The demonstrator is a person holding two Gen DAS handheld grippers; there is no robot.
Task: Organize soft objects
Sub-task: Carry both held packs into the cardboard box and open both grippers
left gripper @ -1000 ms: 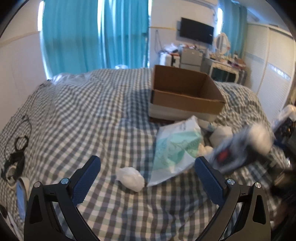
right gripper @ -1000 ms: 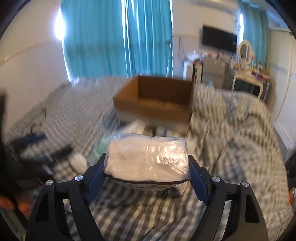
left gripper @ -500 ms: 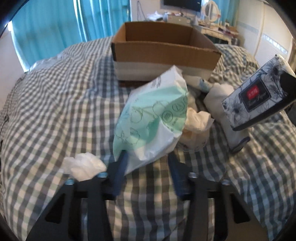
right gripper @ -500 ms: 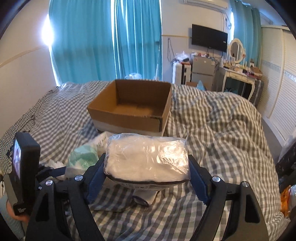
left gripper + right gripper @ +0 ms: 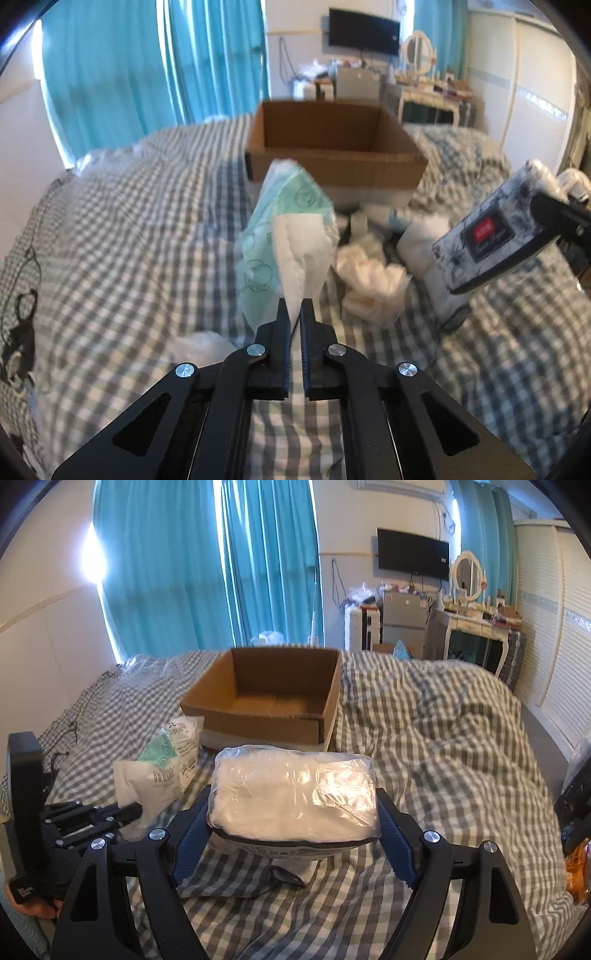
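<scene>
While a second ago the left gripper [image 5: 294, 312] was wide open over the bed, its jaws have just been closing, and now they pinch the near bottom edge of the soft green and white plastic pack [image 5: 286, 236]. The pack stands up tall between the black fingers [image 5: 282, 317] now; before, it lay flat on the grey and white checked bed cover [image 5: 122, 236]. In the right wrist view this pack [image 5: 168, 762] sits on the left, with the left gripper [image 5: 129, 810] reaching in to it.

The right gripper [image 5: 293, 843] stays the same. Its blue padded jaws are spread wide and squeeze the two ends of the puffy white pack in clear wrap [image 5: 293, 792]. In the left wrist view this pack shows its flowery black and white side [image 5: 491, 236] at the right, higher than it was a second ago.

The open brown cardboard box [image 5: 266, 698] sits farther away in the middle of the bed. It looks empty inside. Crumpled white tissue [image 5: 369, 273] lies on the bed cover between the two packs. A small white wad [image 5: 201, 345] lies just left of the left gripper, close to the camera.
</scene>
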